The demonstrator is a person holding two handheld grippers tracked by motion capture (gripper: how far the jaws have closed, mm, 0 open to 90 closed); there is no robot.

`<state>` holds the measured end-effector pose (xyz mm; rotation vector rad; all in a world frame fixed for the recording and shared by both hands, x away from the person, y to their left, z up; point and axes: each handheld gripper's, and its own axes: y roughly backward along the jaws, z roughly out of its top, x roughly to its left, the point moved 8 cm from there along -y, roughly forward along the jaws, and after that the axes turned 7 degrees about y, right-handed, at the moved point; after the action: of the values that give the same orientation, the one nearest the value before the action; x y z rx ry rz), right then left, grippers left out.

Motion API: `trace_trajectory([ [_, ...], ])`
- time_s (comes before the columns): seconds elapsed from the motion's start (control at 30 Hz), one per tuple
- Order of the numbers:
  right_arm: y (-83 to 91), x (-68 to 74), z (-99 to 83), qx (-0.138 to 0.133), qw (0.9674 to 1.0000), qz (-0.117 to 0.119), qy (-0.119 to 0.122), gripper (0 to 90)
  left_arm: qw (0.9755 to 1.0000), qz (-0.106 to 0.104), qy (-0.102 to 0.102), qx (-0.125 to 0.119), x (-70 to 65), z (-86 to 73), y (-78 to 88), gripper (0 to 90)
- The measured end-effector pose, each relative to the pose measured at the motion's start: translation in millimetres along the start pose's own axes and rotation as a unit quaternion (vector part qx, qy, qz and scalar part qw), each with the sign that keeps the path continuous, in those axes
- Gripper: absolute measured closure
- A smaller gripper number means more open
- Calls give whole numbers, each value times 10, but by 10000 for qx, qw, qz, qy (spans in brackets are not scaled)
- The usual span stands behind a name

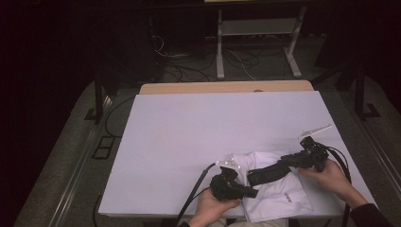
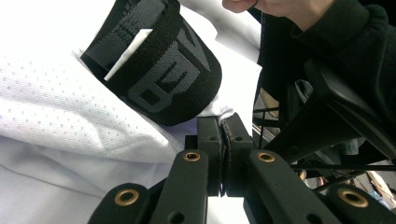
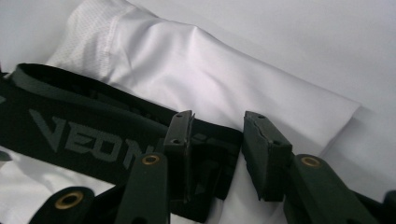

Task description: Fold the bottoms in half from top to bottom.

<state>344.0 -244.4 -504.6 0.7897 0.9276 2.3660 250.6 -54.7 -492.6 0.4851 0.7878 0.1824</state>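
Shorts (image 1: 279, 189), white with a black waistband (image 1: 267, 172), lie folded at the near right of our desk (image 1: 189, 137). Our left tool (image 1: 249, 193) has its jaws pressed together, pinching the white cloth just beside the band's end. Our right tool (image 1: 289, 163) sits at the band's other end with one jaw on the band and the other over the cloth, jaws narrow and apart, not yet clamped.

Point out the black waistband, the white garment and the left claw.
black waistband (image 3: 84, 135), right gripper view, on the grey lettering.
white garment (image 1: 283, 191), high view, on the flat cloth near the small logo.
left claw (image 2: 223, 140), left gripper view, between its closed tips.
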Motion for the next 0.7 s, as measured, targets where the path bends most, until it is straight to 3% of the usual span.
trace_trajectory([
  [0.17,-36,3,8,33,10000,-35,46,649,10000,7,-3,6,0,-4,-1,869],
  [0.4,53,38,25,-143,9998,-16,112,832,10000,13,-5,10,-2,-9,3,870],
  [0.7,218,163,59,-478,9983,238,215,861,10000,44,-18,36,6,-19,6,869],
])
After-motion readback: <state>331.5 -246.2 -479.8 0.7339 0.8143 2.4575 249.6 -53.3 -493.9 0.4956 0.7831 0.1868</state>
